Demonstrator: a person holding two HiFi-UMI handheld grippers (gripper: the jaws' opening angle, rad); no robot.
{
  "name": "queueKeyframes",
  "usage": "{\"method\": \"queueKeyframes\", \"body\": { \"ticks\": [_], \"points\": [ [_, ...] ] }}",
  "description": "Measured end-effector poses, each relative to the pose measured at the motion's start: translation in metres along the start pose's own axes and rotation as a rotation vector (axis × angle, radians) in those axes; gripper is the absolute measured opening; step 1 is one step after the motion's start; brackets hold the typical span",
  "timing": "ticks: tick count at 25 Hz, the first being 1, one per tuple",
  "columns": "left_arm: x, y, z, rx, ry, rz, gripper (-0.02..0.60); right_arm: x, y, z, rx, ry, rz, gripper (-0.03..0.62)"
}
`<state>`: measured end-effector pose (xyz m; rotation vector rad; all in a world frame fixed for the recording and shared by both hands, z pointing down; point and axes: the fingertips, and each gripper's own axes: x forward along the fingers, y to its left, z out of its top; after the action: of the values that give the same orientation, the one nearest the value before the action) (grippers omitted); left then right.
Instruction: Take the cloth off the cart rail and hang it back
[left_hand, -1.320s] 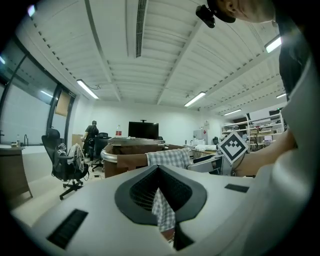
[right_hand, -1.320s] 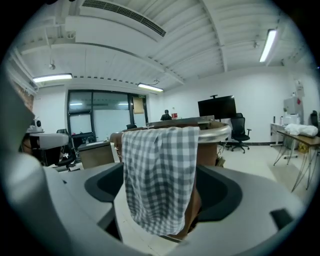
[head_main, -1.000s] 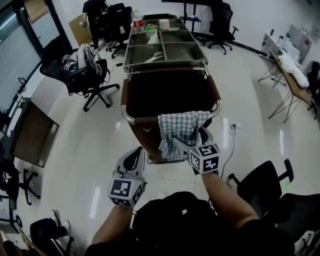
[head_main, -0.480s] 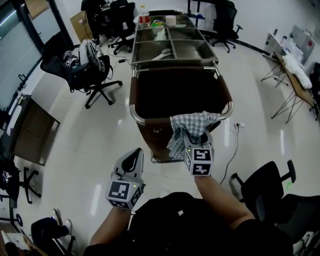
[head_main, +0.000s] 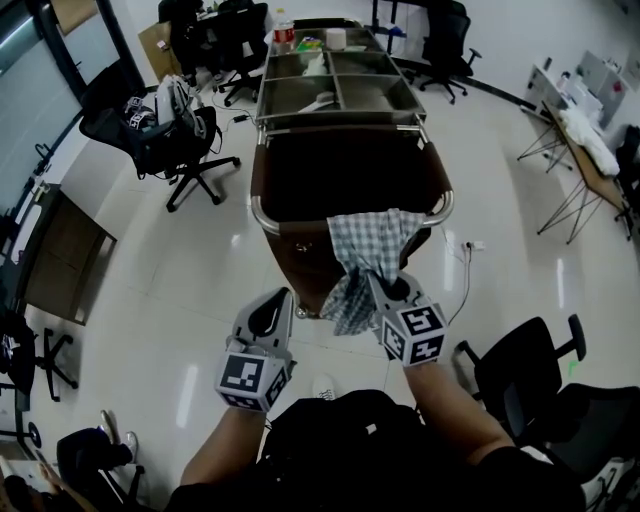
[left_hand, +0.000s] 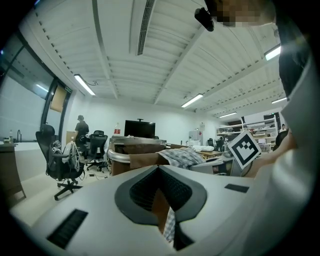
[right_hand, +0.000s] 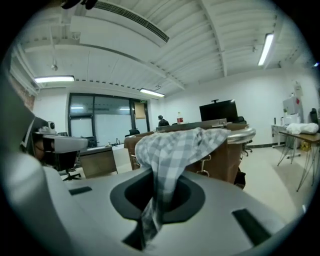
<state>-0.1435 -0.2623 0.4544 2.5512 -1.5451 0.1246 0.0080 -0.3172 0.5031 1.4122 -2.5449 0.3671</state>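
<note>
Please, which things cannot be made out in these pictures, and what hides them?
Cloth: its pinched part, head view, hidden by the right hand-held gripper, whose jaws are closing on it.
Rail: the stretch under the cloth, every view, covered by it.
Trays: their contents, head view, too small to name.

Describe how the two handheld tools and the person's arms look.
Both the left tool and the right tool, whose jaws are closing on the grey-and-white checked cloth, are light grey plastic with dark grey jaw recesses. Each carries a white cube printed with black square markers. The person wears a black top; the forearms are bare.
</note>
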Motion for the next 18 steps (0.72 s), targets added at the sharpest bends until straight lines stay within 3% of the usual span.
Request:
{"method": "queueKeyframes", "body": {
  "ticks": [7, 18],
  "points": [
    [-0.024, -0.044, -0.005, -0.023, -0.007, 0.052, 0.0, -0.073, 0.02, -0.025, -0.003, 0.039, 0.154, 0.041],
    [-0.063, -0.157, -0.028, -0.02, -0.003, 0.079, 0.0, -0.18, 0.017, -0.064, -0.034, 0.075, 0.242, 0.041]
  ]
}}
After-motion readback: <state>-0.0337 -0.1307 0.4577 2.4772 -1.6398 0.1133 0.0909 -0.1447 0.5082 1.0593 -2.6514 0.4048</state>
